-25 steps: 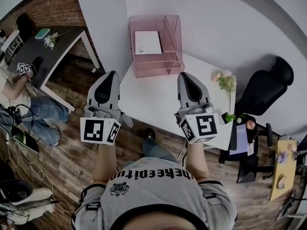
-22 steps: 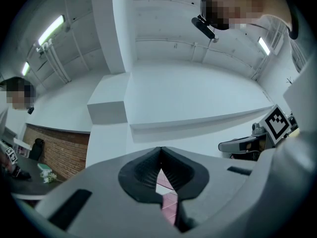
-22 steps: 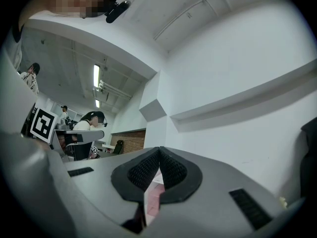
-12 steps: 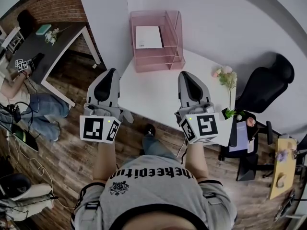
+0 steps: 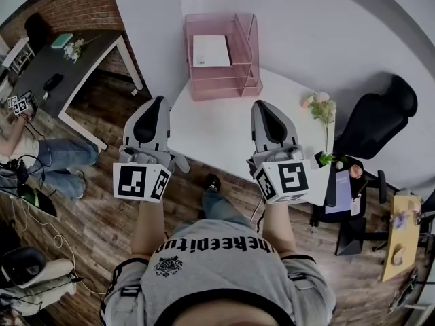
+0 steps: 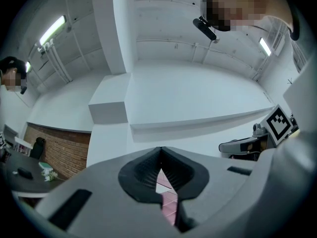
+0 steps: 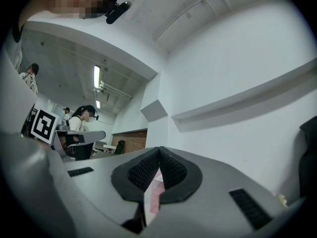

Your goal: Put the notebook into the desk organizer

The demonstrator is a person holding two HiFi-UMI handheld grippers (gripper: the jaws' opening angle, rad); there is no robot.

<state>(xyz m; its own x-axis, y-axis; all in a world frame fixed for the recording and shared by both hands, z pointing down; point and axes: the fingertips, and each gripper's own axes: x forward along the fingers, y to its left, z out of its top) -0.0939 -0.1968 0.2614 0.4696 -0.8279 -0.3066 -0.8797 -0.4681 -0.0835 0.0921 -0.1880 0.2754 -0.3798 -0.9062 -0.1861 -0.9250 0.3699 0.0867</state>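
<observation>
Pink desk organizer (image 5: 239,73) still holds the notebook (image 5: 210,51); left gripper (image 5: 158,101) and right gripper (image 5: 262,105) stay put, jaws together.

Looking steeply down from the head, high over the white table (image 5: 217,131), with left gripper (image 5: 158,103) and right gripper (image 5: 262,107) at frame centre. Riding right behind each gripper's jaws, facing up and forward at wall and ceiling. Sharing the pink desk organizer (image 5: 221,87): upper centre from the head, glimpsed low through both jaw gaps.

Pink desk organizer (image 5: 225,89), wht notebook (image 5: 210,51), wht table (image 5: 217,141), brn wood-plank floor (image 5: 88,223), dk grey desk (image 5: 76,73).
</observation>
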